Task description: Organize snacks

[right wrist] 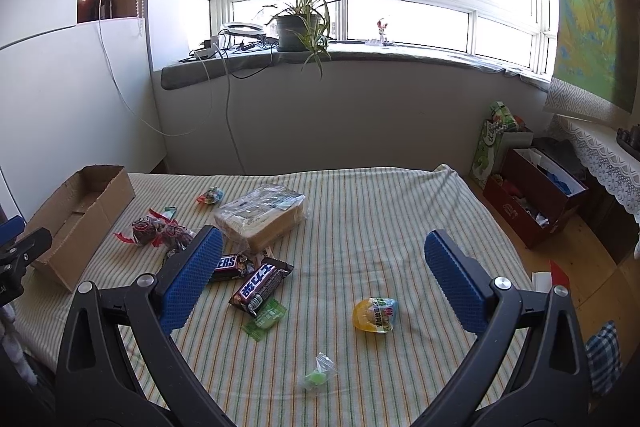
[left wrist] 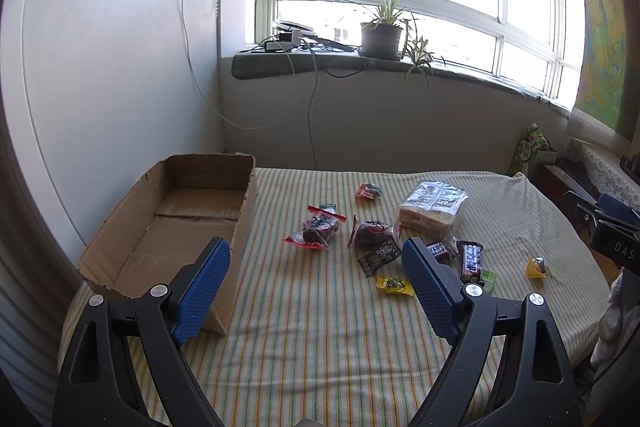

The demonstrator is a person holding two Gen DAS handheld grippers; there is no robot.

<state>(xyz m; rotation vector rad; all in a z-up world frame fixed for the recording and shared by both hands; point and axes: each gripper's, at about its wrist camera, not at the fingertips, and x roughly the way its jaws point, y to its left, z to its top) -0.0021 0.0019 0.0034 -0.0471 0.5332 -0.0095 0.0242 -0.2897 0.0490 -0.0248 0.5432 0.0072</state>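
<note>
Matt brown cardboard box (left wrist: 176,227), striped woven cloth (left wrist: 320,327), and seemingly glossy plastic snack wrappers (right wrist: 260,287).

A: Where is the cardboard box (left wrist: 168,227)?
B: At the left edge of the striped cloth, open-topped, nothing inside.
A: And the snacks?
B: Loose on the cloth. A wrapped bread loaf (right wrist: 262,217) lies at the back, 2 dark chocolate bars (right wrist: 260,285) overlap near it, and a yellow jelly cup (right wrist: 375,314) sits well apart.
</note>
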